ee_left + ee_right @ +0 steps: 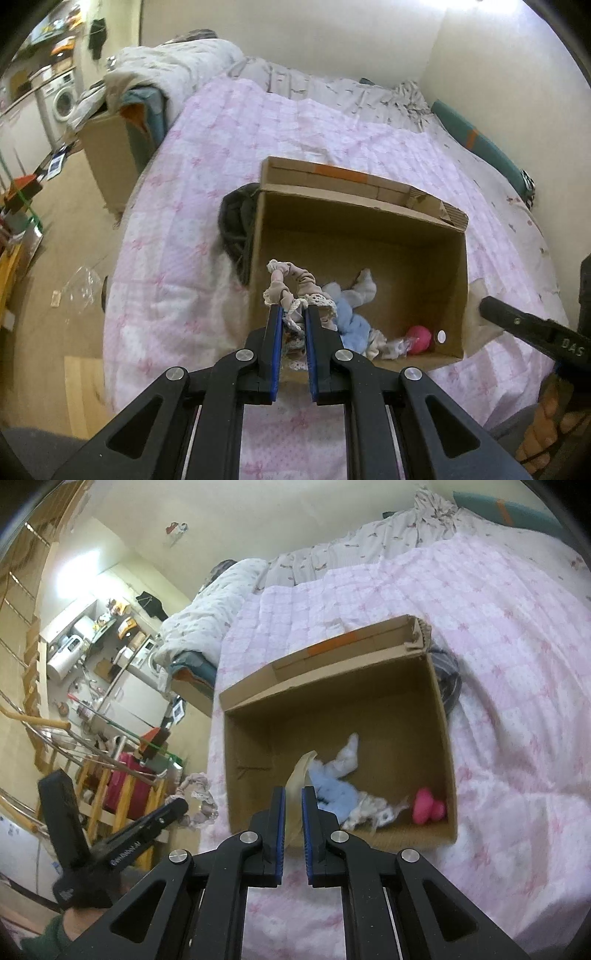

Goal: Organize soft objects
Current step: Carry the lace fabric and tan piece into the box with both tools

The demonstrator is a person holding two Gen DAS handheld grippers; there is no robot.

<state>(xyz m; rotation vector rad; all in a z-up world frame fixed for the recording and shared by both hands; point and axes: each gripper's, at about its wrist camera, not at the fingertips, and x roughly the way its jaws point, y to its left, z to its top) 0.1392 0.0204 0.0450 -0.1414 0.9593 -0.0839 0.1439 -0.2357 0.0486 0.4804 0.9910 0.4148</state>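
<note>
Two grippers, left gripper (pixel 294 312) pinching scrunchie (pixel 295 288), right gripper (pixel 293 794) pinching perhaps cloth (pixel 300 775), box (pixel 458 288)

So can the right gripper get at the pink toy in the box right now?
Probably not yet: the right gripper is shut on a cream cloth. The open-topped box leaves the pink toy uncovered.

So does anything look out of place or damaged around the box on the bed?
Yes. The cardboard box has a torn, crumpled far corner flap. A dark garment lies bunched on the pink quilt against the box's outside wall rather than inside with the other soft items.
</note>
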